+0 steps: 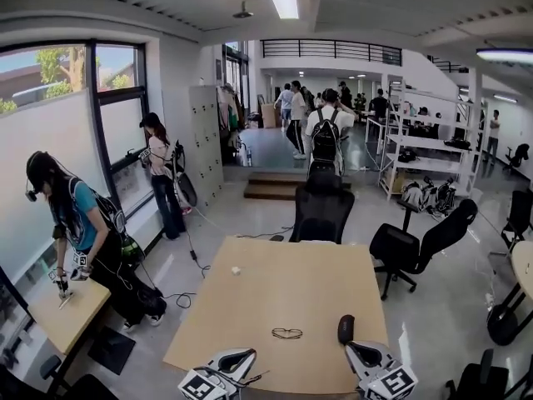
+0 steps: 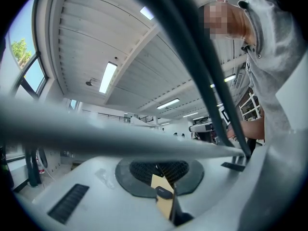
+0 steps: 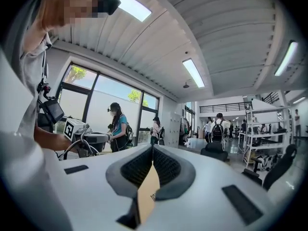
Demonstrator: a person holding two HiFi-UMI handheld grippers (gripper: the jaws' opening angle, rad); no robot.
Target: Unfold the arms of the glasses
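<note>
lying untouched on the wooden surface (image 1: 250, 290), the glasses (image 1: 287, 333) are sitting near its front edge. arm position is reading too small to tell, so i am judging the unfolding as not yet begun. left tongs (image 2: 160, 170) and right tongs (image 3: 151, 161) are both hovering closed, pads together, gripping nothing.

The head view's bottom edge cuts off the left gripper (image 1: 241, 362) and the right gripper (image 1: 350, 342). The glasses (image 1: 287, 333) on the table (image 1: 250, 294) are too small to tell how their arms lie. A blurred grey bar (image 2: 96, 134) and dark cables (image 2: 199, 76) cover much of the left gripper view.
</note>
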